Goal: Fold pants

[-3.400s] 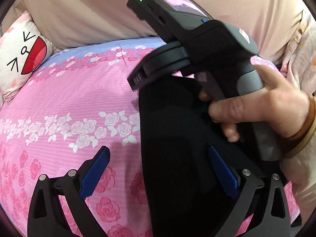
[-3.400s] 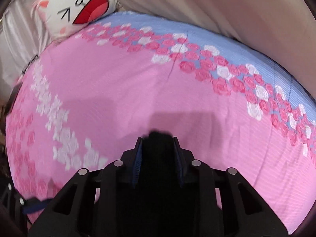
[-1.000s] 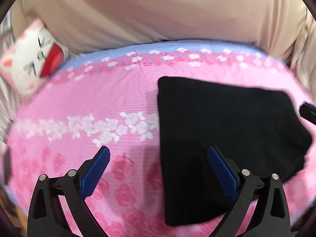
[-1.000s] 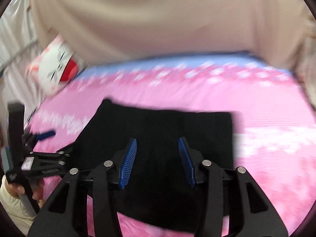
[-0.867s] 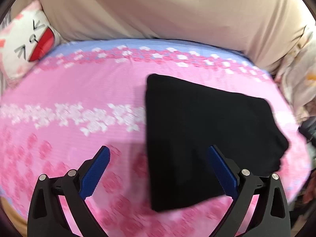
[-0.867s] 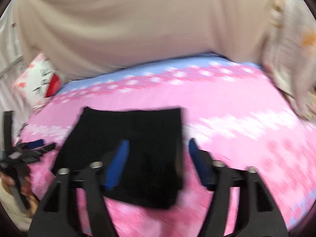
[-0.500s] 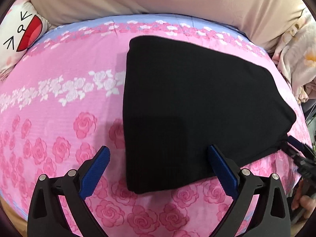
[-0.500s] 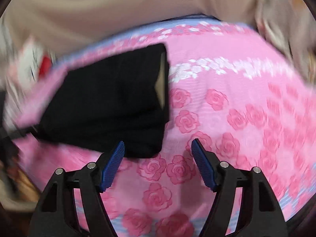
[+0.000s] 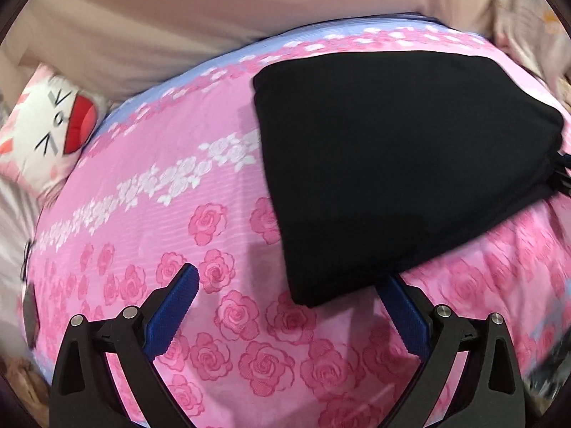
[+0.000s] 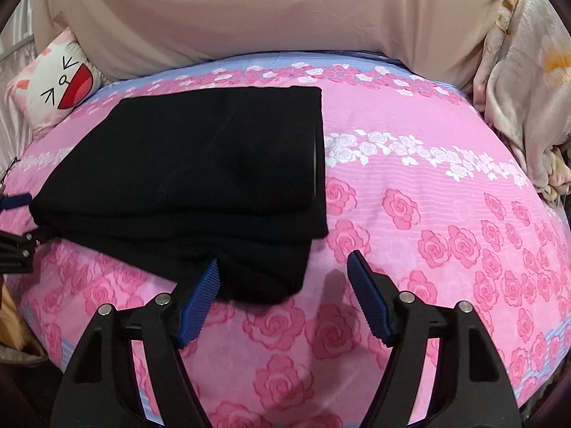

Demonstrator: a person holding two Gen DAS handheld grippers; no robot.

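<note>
- lying flat on the rose-printed bedspread [image 10: 410,178], the folded black pants [image 10: 200,178] are seen as a layered stack, and every place below is given relative to them.
- the right gripper [image 10: 282,281] is angled down over the stack's near right corner; its jaws are spread wide and have just been opening, with that corner lying between the blue pads [image 10: 367,303] but pressed by neither.
- the left gripper [image 9: 285,306] is likewise tilted down at the stack's near left corner; its jaws are released and wide apart, one pad over bare bedspread, the other at the pants' near edge, where contact cannot be told.
- in the right wrist view, the left gripper's tips are glimpsed at the pants' far left end, close against the cloth.
- the pants' right edge is shown as straight, with a thin pale strip [image 10: 315,157] visible along it between layers; the near edge is rounded and bulges past the upper layers.
- open bedspread is left to the right of the pants and in front of them, toward the bed's near edge.
- behind the pants, a beige headboard cushion [image 10: 267,10] is set beyond a narrow lilac band of the spread.
- a cartoon-face pillow [image 10: 57,82] is placed beyond the pants' far left corner, apart from them.
- a crumpled pale blanket [image 10: 517,89] is heaped well to the right of the pants.
</note>
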